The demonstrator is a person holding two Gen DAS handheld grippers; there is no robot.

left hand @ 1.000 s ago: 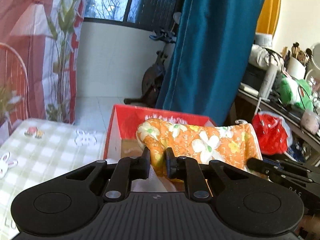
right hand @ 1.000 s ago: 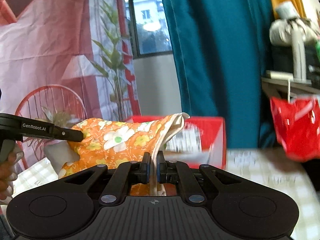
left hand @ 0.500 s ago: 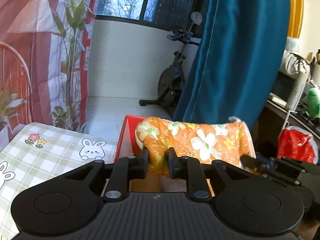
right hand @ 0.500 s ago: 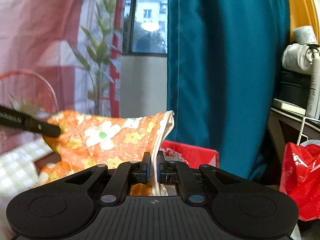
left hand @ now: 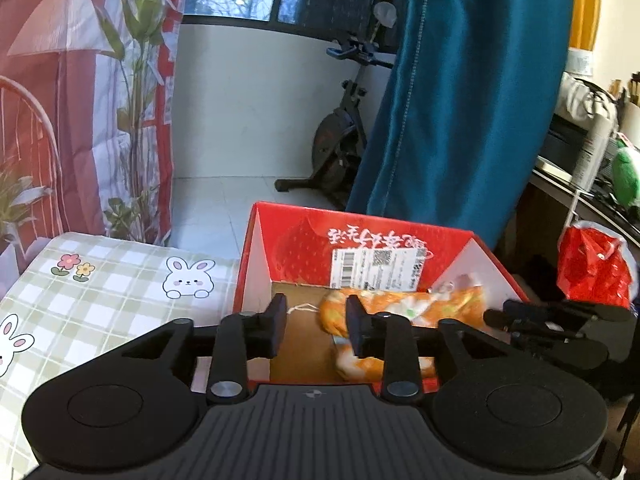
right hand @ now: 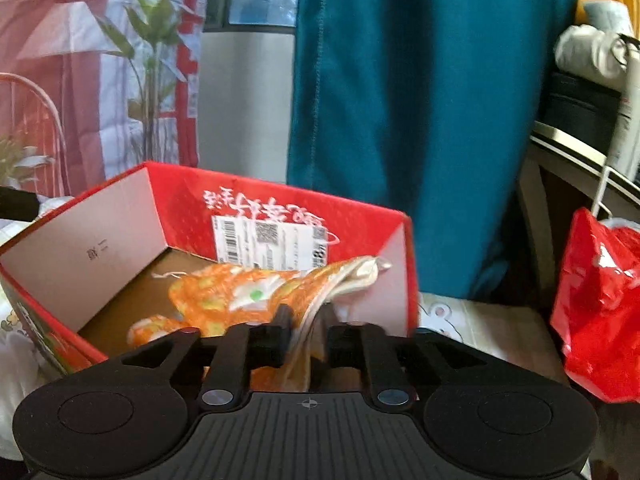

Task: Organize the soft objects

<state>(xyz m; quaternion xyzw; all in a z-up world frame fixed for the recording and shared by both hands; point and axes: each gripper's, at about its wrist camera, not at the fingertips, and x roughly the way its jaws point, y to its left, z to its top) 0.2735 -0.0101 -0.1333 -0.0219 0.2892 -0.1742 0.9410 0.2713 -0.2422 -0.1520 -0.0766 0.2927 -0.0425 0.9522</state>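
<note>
Soft printed cotton-like floral cloth (left hand: 404, 308), matt. Red cardboard box (left hand: 360, 236): glossy print outside, plain brown board floor, paper label. Matt black plastic left gripper (left hand: 314, 326), ribbed body, metal pivot screws. Crinkly glossy red plastic bag (right hand: 600, 300). Smooth checked tablecloth (left hand: 100, 292).

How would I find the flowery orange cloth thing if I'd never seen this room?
Look for the red cardboard box on the checked bunny tablecloth, in front of the teal curtain. The orange cloth lies crumpled inside it. It is the only soft thing there, bright orange with white flowers.
</note>
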